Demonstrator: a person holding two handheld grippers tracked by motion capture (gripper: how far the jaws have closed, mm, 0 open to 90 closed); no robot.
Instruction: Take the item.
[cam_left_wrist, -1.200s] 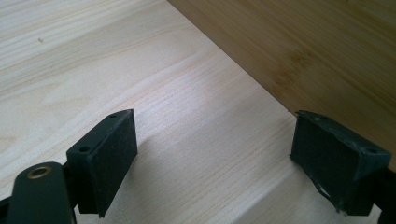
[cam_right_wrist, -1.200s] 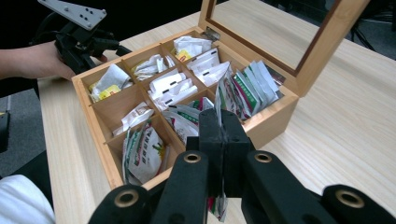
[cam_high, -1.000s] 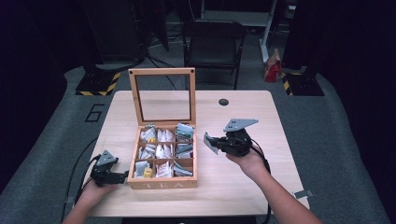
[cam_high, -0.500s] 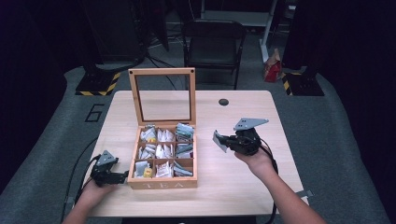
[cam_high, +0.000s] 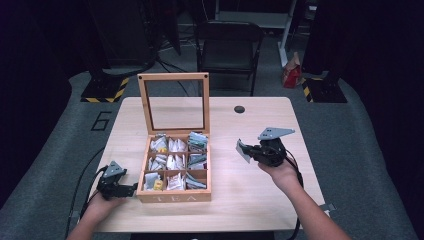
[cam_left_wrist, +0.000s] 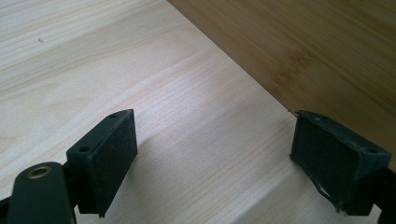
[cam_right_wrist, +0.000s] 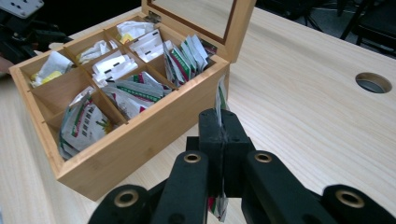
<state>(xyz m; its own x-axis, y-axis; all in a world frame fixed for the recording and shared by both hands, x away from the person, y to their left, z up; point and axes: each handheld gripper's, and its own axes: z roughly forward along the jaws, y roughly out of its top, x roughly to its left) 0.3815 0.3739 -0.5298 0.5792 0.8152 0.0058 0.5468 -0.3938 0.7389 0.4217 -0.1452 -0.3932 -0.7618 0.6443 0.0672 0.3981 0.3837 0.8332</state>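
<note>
Tea sachet (cam_right_wrist: 219, 100) — a thin, flat paper packet, pinched edge-on between the closed jaws of your right gripper (cam_right_wrist: 219, 135). In the right gripper view its white-and-green upper edge stands above the pads and its lower corner hangs below them, so your hold sits near the packet's middle. Judge it as very light, limp and easily creased: it weighs next to nothing, but smooth paper can slip or fold if you swing it. Where you choose a hold, take the flat faces, as here, not a corner.

Landmark: the wooden tea box (cam_high: 172, 196), lid (cam_high: 173, 102) propped upright at its far side. In the high view your right gripper (cam_high: 248, 151) carries the sachet (cam_high: 244, 150) to the right of the box, clear of its wall and above bare table (cam_high: 240, 200).

Your left gripper (cam_high: 131, 189) rests at the box's left front corner — jaws spread wide, holding nothing; in the left gripper view one pad (cam_left_wrist: 336, 158) lies just beside the box wall (cam_left_wrist: 317, 51).
</note>
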